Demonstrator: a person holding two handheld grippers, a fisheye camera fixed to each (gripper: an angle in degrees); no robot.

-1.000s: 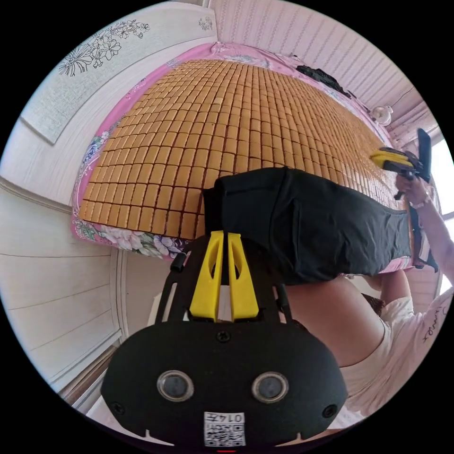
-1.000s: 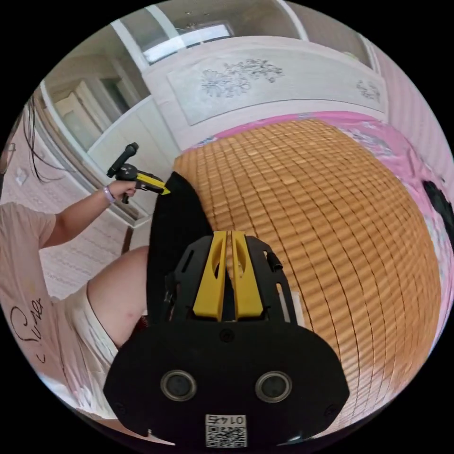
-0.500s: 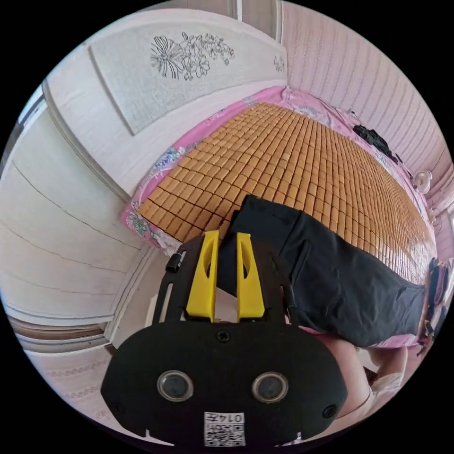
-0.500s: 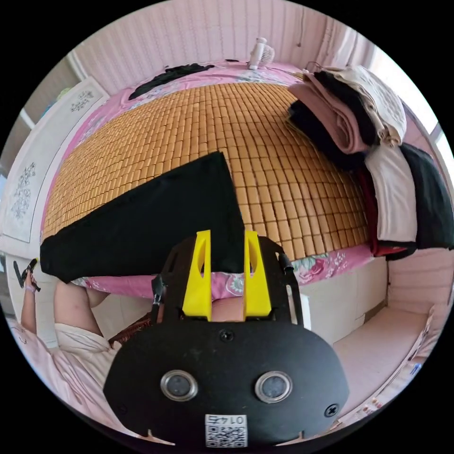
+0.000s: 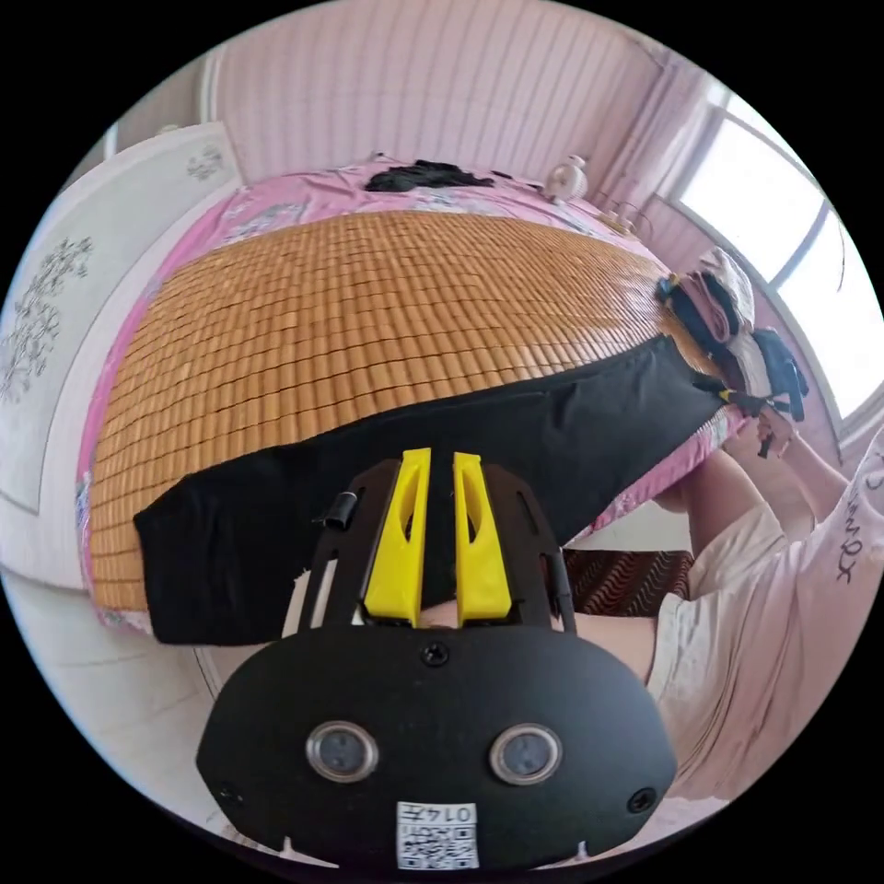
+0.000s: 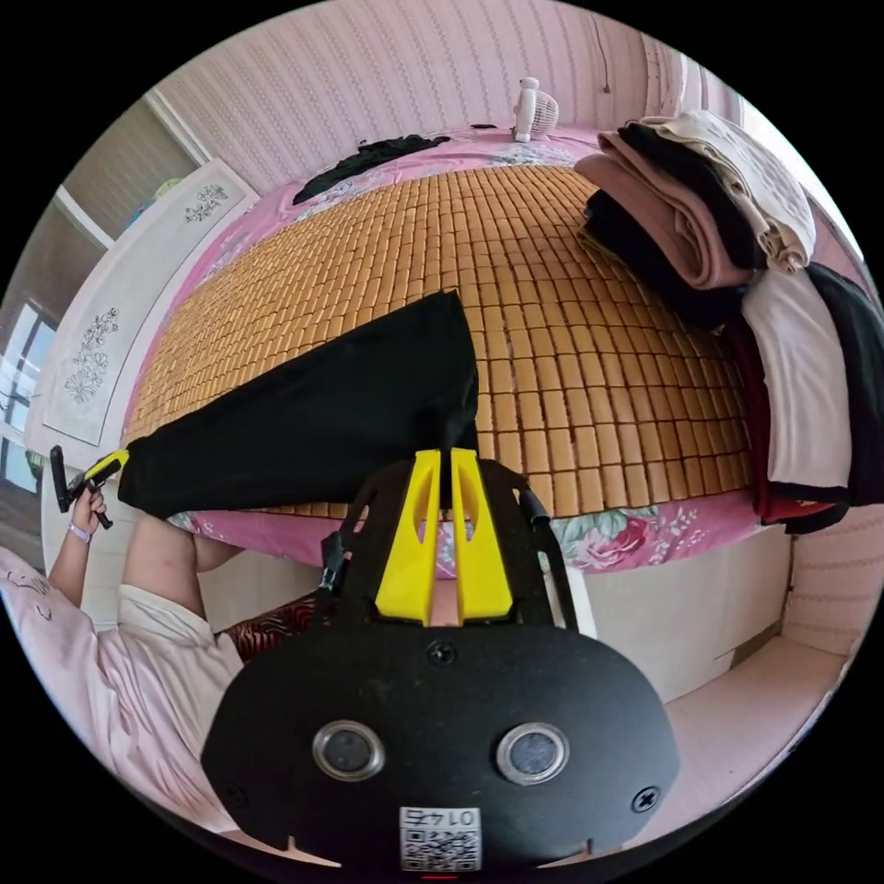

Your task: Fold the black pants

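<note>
The black pants (image 5: 516, 433) lie stretched in a long band along the near edge of the bed's bamboo mat (image 5: 368, 295). My left gripper (image 5: 441, 455) sits over their near edge, its yellow jaws drawn close with black cloth between them. It also appears in the right gripper view as the left gripper (image 6: 103, 468), held in a hand at the band's far end. My right gripper (image 6: 445, 451) is shut on the corner of the black pants (image 6: 322, 414) at the other end. The right gripper (image 5: 737, 396) comes into the left gripper view at that end.
A stack of folded clothes (image 6: 727, 212) fills the bed's right end. A small white fan (image 6: 529, 101) and a dark garment (image 6: 368, 152) lie by the far wall. The white headboard (image 6: 138, 295) is on the left. The person's pink shirt (image 5: 792, 626) is close to the bed.
Half a second ago both grippers stood open off the pants. Now both have closed on the cloth, one at each end. Both cameras swung round.
</note>
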